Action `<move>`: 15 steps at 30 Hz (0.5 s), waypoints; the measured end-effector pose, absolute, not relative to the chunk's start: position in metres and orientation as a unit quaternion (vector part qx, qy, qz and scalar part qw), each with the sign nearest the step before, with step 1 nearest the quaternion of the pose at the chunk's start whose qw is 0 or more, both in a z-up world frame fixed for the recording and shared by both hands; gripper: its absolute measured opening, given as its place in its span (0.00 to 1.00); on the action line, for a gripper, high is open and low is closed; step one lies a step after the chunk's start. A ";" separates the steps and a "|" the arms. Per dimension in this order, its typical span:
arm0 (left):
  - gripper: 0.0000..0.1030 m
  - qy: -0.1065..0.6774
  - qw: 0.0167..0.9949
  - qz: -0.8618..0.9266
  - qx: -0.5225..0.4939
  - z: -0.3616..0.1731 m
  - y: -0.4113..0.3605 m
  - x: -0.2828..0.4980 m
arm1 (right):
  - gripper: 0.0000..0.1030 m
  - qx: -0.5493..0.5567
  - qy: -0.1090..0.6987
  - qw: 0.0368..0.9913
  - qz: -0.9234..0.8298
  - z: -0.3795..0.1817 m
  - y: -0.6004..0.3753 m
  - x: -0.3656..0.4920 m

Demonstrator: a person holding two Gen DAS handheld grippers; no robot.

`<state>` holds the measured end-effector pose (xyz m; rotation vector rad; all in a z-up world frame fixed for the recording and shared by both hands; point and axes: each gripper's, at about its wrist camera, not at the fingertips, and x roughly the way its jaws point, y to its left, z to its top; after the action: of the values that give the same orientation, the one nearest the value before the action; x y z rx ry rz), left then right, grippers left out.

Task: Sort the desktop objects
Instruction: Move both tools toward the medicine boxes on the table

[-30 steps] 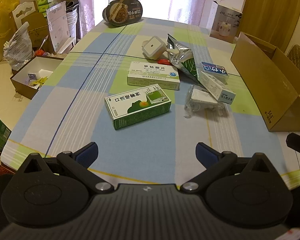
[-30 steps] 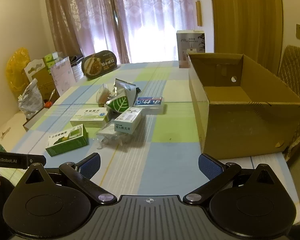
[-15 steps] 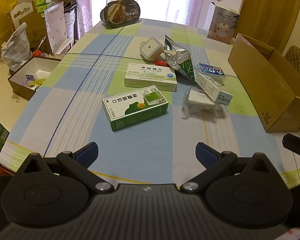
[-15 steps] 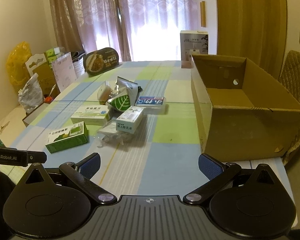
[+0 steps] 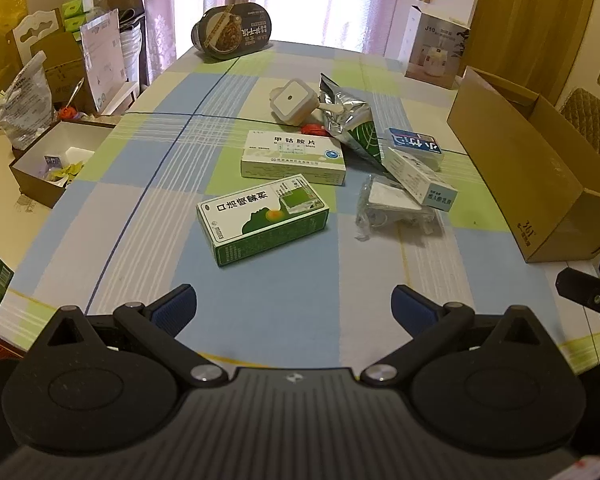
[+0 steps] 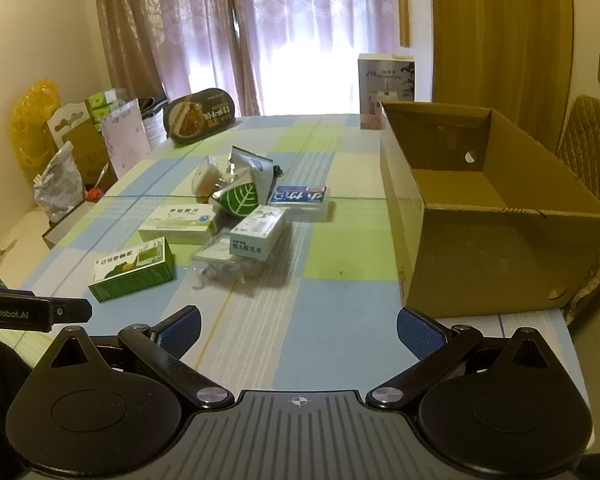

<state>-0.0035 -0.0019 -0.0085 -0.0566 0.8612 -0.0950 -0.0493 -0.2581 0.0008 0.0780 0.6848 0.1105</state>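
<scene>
A green medicine box [image 5: 262,218] [image 6: 134,270] lies nearest me on the checked tablecloth. Behind it lies a white and green box [image 5: 294,157] [image 6: 178,223]. To the right are a clear plastic packet [image 5: 394,210] [image 6: 224,258], a white box [image 5: 420,180] [image 6: 257,233] leaning on it, a blue and white tissue pack [image 5: 416,145] [image 6: 299,198], a silver leaf-print bag [image 5: 354,126] [image 6: 242,188] and a square white device [image 5: 293,101]. An open cardboard box [image 5: 540,184] [image 6: 480,216] stands on the right. My left gripper [image 5: 294,306] and right gripper [image 6: 300,330] are open, both short of the objects, holding nothing.
A dark oval food tub [image 5: 232,36] [image 6: 200,114] and a white product carton [image 5: 436,52] [image 6: 386,90] stand at the table's far end. A small open box [image 5: 54,160] and bags sit on a side surface at the left. A quilted chair [image 6: 592,184] is beyond the cardboard box.
Both views have tilted up slightly and the objects look a little nearer. Nothing on the table has moved, and both grippers stay open.
</scene>
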 end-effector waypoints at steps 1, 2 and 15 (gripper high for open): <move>0.99 0.418 0.907 -0.046 -0.027 -0.009 -0.002 -0.004 | 0.98 0.040 0.336 0.940 0.054 0.001 -0.258 -0.049; 0.99 0.418 0.907 -0.047 -0.027 -0.009 -0.002 -0.003 | 0.98 0.041 0.337 0.939 0.053 0.000 -0.259 -0.049; 0.99 0.423 0.904 -0.054 -0.028 -0.013 -0.003 -0.005 | 0.98 0.041 0.346 0.936 0.049 -0.004 -0.260 -0.048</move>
<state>-0.0051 -0.0031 -0.0126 -0.0581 0.8740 -0.1122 -0.0484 -0.2601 -0.0035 0.0847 0.7071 0.0997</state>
